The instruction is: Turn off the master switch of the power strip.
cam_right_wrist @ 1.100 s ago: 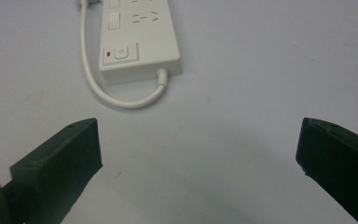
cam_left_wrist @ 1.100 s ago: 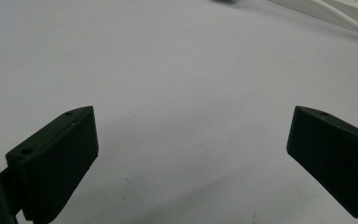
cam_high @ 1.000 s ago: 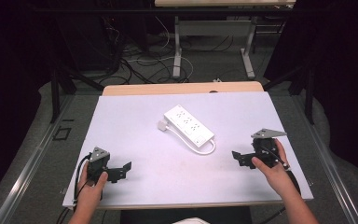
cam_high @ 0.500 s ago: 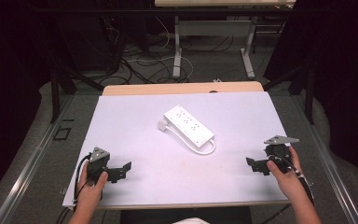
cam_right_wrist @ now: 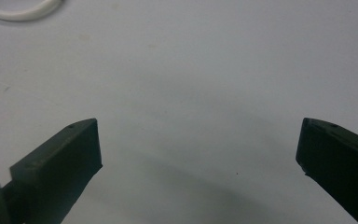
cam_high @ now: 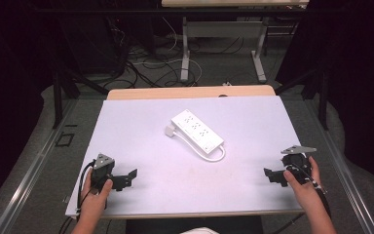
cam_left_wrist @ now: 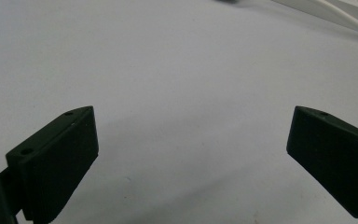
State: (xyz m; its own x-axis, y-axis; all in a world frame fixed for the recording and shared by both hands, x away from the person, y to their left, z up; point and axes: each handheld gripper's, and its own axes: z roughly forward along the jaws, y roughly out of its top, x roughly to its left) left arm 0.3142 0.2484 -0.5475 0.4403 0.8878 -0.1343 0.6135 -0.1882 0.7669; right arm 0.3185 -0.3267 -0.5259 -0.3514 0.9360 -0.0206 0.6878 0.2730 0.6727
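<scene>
— Where's your power strip (cam_high: pixel 196 133) right now?

— Flat on the white table (cam_high: pixel 141 122), near the middle and a touch toward the far side. It lies at a slant, with its sockets facing up. Its plug (cam_high: pixel 170 130) sits just beside the far-left end, and the white cord (cam_high: pixel 217 153) curls in a small loop off the near-right end.

— And your grippers?

— Both well apart from it. Your left gripper (cam_high: pixel 129 176) is down at the near-left corner of the table, jaws pointing right across the surface. In the left gripper view its jaws stand wide apart, nothing but bare table between them — you can see an edge of the power strip and a stretch of cord (cam_left_wrist: pixel 349 15) up in the top right corner.

— The right one?

— Your right gripper (cam_high: pixel 271 174) sits by the near-right edge, jaws pointing left, with the grey plate on top. Your right hand (cam_high: pixel 302 183) is wrapped round it from behind. In the right gripper view the jaws are spread wide too, holding nothing, low over plain table, and the cord's loop (cam_right_wrist: pixel 21 11) shows in the top left corner.

— So the strip sits between the two?

— Between them and farther back — neither gripper touches it.
</scene>
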